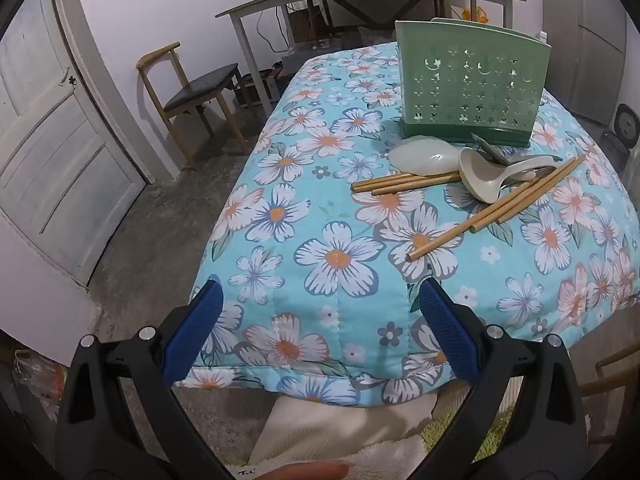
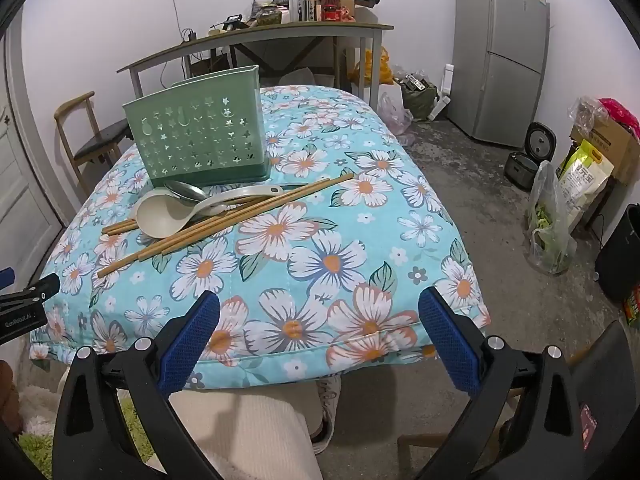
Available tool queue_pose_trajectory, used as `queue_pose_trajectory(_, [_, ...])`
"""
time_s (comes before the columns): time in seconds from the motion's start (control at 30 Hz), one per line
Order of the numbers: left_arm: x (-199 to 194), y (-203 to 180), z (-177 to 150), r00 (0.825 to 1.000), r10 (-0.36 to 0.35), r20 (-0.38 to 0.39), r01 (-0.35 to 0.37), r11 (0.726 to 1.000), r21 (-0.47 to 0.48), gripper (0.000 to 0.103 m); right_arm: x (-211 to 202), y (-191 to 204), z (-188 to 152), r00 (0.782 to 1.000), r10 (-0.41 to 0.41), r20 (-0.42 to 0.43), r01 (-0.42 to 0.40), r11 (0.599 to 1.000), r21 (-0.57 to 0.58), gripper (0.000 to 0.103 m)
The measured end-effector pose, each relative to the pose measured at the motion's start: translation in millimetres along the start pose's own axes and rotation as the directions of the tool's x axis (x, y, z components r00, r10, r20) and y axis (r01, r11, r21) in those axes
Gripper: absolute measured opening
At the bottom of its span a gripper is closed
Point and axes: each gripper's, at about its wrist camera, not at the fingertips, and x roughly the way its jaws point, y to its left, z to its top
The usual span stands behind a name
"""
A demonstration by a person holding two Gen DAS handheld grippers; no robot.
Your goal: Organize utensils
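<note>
Start of the task, nothing picked up yet. Left gripper [image 1: 320, 320] and right gripper [image 2: 320, 332] both hover over the near edge of the table [image 2: 280, 344] with its floral cloth, fingers spread fully wide and nothing between them. The utensils sit in a loose pile toward the far side: bamboo chopsticks [image 2: 224, 220] crossing each other, a cream ladle [image 2: 160, 216] lying on top of them, a metal spoon [image 2: 184, 190] behind it and a pale green rice paddle [image 1: 424, 154] just beside. The green perforated holder [image 2: 200, 136] stands upright just behind the pile and looks empty. Next move probably calls for reaching forward to one item, likely the ladle on top, closing on its handle, then dropping it into the holder.
</note>
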Motion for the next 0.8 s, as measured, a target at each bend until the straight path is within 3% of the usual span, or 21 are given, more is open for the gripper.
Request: queue_pose_trajectory(0.8, [0.8, 0.9, 2.3, 1.0, -0.005, -0.004, 0.005, 1.0, -0.006, 0.095, 2.6, 2.4, 2.4, 1.0, 0.001, 0.0, -0.001, 1.0, -0.002, 0.097])
